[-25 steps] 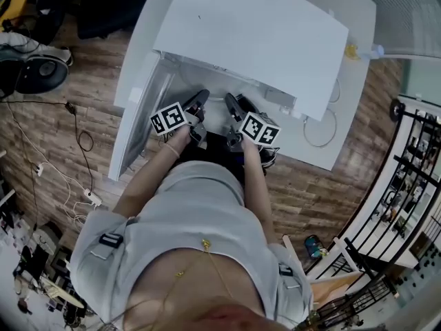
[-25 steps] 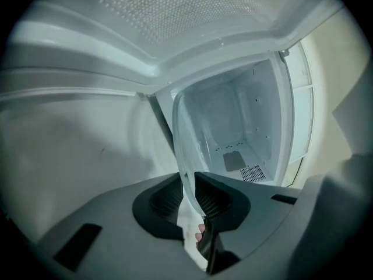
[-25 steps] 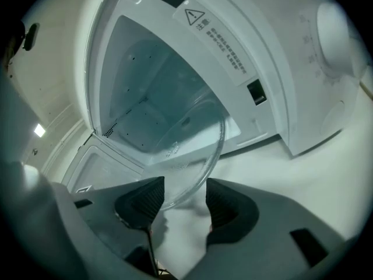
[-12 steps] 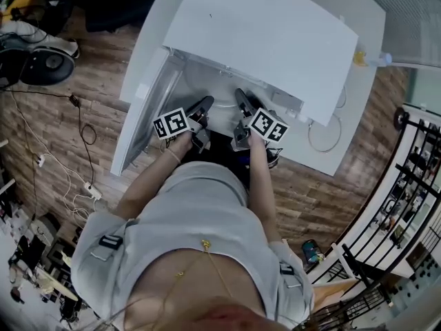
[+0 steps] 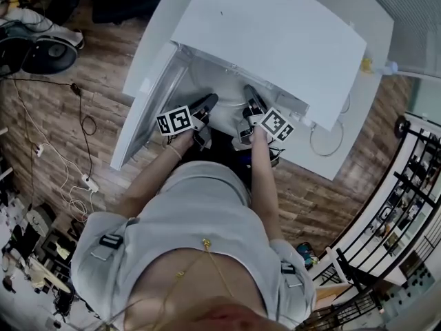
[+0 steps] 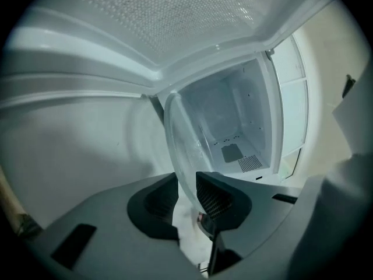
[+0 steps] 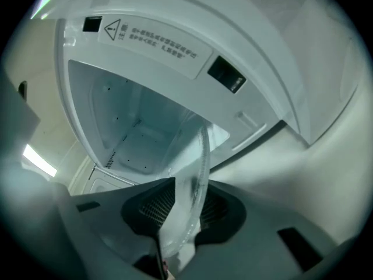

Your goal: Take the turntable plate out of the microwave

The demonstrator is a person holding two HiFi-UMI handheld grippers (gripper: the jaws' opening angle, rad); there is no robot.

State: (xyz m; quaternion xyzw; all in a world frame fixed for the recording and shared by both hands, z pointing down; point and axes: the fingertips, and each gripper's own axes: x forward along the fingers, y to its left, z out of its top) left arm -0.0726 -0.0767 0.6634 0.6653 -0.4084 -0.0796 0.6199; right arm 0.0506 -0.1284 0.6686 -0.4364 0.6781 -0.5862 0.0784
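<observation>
Wooden floor [image 5: 69, 88] surrounds a white tabletop [image 5: 355, 129] carrying the microwave [image 5: 275, 33]. Its door [image 5: 148, 112] stands swung open to the left, so both tools can reach inside. At the front of the cavity, the left hand-held gripper [image 6: 186, 198] clamps the left rim of the glass plate [image 6: 185, 139], though its jaws have just eased slightly wider. The right hand-held gripper [image 7: 183, 206] has just been closing and now pinches the right rim. Gripping opposite edges probably keeps the slippery plate steady while it is drawn out.
</observation>
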